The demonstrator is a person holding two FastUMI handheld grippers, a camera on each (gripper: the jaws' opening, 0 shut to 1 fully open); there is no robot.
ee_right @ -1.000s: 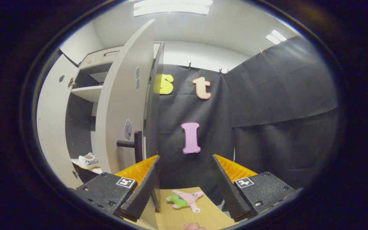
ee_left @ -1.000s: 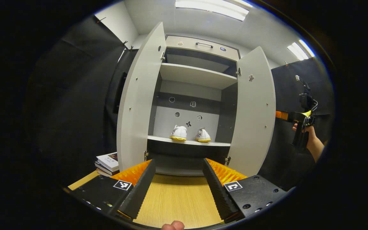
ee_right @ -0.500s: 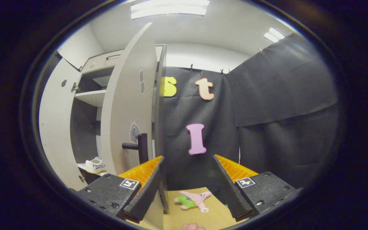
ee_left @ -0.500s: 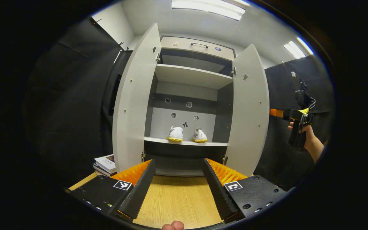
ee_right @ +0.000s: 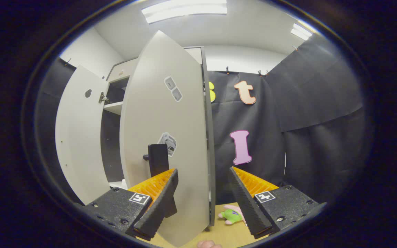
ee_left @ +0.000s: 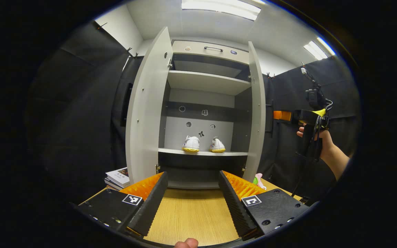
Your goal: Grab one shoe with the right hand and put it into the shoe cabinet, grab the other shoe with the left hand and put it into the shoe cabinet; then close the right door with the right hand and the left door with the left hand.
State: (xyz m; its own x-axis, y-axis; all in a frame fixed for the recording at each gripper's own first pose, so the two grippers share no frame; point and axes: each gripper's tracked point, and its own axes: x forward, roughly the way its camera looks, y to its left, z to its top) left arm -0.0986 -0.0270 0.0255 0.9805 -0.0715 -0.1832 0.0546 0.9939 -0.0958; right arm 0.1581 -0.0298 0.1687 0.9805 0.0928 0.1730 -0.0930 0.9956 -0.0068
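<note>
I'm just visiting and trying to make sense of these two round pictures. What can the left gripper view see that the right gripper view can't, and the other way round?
Left gripper view: two white shoes on the cabinet's lower shelf, a stack of books, and the right gripper held in a hand.

Right gripper view: the right door's outer face with its dark handle and stickers.

Both: the open cabinet, its left door, the wooden table and a pink and green plush toy.

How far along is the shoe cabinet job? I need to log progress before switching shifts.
Done: both shoes sit on the cabinet shelf. In hand: the open right gripper is at the right door, near its handle. Left: shutting that door, then the left door with the open left gripper.
</note>
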